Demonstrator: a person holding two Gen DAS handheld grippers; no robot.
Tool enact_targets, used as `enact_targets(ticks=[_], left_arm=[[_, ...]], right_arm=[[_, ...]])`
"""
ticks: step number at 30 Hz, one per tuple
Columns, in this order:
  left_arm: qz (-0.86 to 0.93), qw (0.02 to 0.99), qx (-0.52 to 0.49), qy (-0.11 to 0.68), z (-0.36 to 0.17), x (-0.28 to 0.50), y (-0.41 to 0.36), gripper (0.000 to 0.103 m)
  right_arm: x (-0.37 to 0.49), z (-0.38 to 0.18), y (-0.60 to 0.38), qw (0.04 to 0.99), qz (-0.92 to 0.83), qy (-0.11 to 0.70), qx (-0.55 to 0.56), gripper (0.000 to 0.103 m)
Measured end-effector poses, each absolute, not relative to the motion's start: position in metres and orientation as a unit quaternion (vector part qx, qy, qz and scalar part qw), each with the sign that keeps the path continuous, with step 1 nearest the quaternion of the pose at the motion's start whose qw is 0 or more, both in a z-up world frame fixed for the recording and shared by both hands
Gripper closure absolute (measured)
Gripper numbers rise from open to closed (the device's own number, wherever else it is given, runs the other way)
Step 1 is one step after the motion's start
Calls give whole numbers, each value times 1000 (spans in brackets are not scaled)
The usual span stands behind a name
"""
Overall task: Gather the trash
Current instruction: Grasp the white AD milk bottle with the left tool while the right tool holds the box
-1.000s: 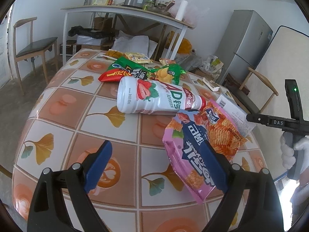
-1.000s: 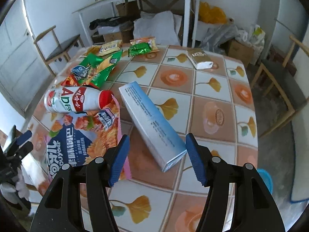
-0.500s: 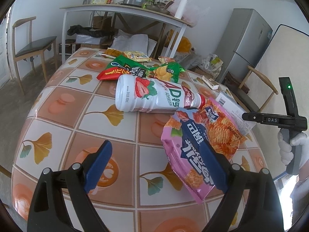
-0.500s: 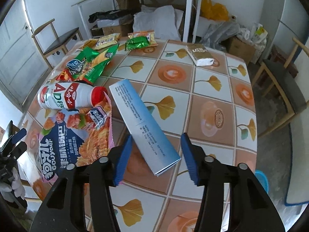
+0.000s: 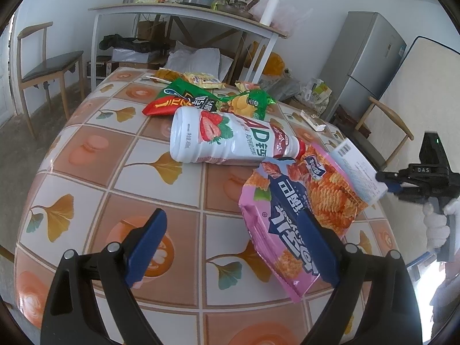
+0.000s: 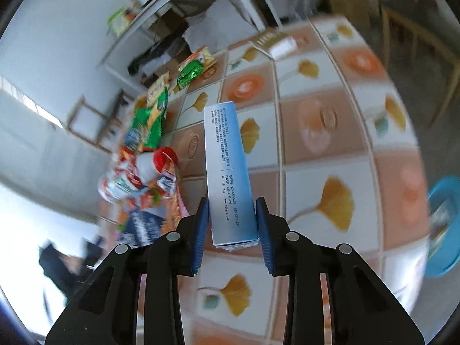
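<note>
Since 1 second ago, left view: my left gripper (image 5: 230, 247) unmoved, fingers spread, empty; blue box (image 5: 358, 172) at 3 o'clock, end lifted. Right view: my right gripper (image 6: 232, 224) has just been closing, pads flanking box (image 6: 227, 172), contact unclear. Square grip before lifting. Tiled table (image 6: 330, 132); blue bin (image 6: 444, 224) at 3 o'clock.

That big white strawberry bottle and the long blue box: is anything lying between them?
Yes. In the left wrist view, the pink snack bag lies between the bottle and the blue box, touching the bottle's red cap.
</note>
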State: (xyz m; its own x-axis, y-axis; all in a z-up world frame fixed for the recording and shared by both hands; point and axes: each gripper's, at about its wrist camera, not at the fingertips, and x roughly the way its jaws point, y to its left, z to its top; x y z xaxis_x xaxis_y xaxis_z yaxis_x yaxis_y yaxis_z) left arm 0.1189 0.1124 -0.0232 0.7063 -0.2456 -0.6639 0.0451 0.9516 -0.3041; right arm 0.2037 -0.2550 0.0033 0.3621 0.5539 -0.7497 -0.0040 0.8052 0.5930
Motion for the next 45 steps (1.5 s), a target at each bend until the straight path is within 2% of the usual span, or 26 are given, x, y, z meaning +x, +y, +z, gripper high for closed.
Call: enact_targets(ticks=[4,8,10,16,24,28,33,45], left_arm=[[-82,912,-136,377,-25,120,112,13],[-84,911,-135,380,-25,121,111,13],[-84,911,-135,380,-24,121,111,13],[-82,917,-147,363,-11,127,120,13],[-78,923,-166,337,25,189,150,13],[-91,916,-159,357,22,227,150,20],[-104,909,-106,390,8,261,134,21],[-109,881,-88,452,-15,254,132,24]], right_arm=[[195,-13,-280,757,168,547,315,70],[188,-13,-287,780,113,550,274,57],[186,-9,-286,799,85,546,237,46],[183,-2,-270,827,61,532,172,38],[191,-3,-252,842,68,521,124,35],[197,-2,-247,843,72,519,120,35],[204,-1,-241,845,72,519,107,35],[215,-5,-233,840,79,529,90,35]])
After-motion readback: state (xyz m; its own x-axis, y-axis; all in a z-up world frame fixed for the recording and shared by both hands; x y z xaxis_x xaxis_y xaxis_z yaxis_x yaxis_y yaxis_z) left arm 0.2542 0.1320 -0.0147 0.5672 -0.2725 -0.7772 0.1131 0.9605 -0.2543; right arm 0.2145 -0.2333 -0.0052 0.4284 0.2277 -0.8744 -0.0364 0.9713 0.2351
